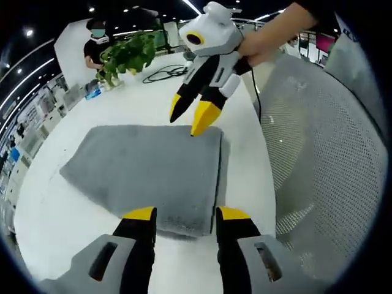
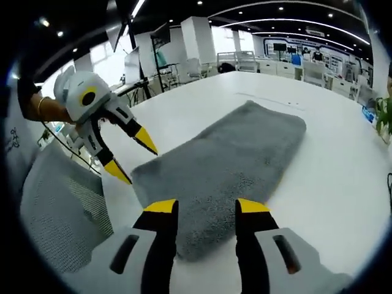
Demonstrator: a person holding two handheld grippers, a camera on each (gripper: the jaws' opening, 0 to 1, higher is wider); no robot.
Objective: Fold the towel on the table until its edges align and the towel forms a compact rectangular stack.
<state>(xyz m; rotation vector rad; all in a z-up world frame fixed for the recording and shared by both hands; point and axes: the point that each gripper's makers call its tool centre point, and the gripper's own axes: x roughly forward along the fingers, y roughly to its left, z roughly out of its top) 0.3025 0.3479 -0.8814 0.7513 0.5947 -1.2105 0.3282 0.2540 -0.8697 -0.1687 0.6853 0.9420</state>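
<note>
Left gripper view: grey towel (image 1: pixel 150 174) folded flat on white surface (image 1: pixel 61 220), lying straight ahead of left tongs (image 1: pixel 184 213), near edge between the 2 yellow-tipped jaws. Jaws apart, nothing clamped, tips just over the towel's near edge; contact not clear. Folded layers visible along the towel's right side, edges roughly in line. Beyond the towel's far right corner, right tongs (image 1: pixel 192 119) pointing down at the surface, 2 jaws spread, holding nothing, one yellow tip right at the corner. Gripped from the upper right by a hand (image 1: pixel 260 46), forearm stretching away towards the top right. Further back on the surface, a leafy plant (image 1: pixel 125 56) and a black cable (image 1: pixel 164 73). Mesh chair back (image 1: pixel 318 159) at the right.

Right gripper view: mesh chair back (image 2: pixel 58 208) at the far left. Above it, left tongs (image 2: pixel 136 160) entering from the left, held by a hand (image 2: pixel 52 110) with a bracelet at the wrist, jaws parted and empty, tips hanging just beside the towel's (image 2: pixel 229 162) left edge. Towel stretched diagonally away over the surface (image 2: pixel 343 184), near end between the open, empty jaws of right tongs (image 2: pixel 207 207).
</note>
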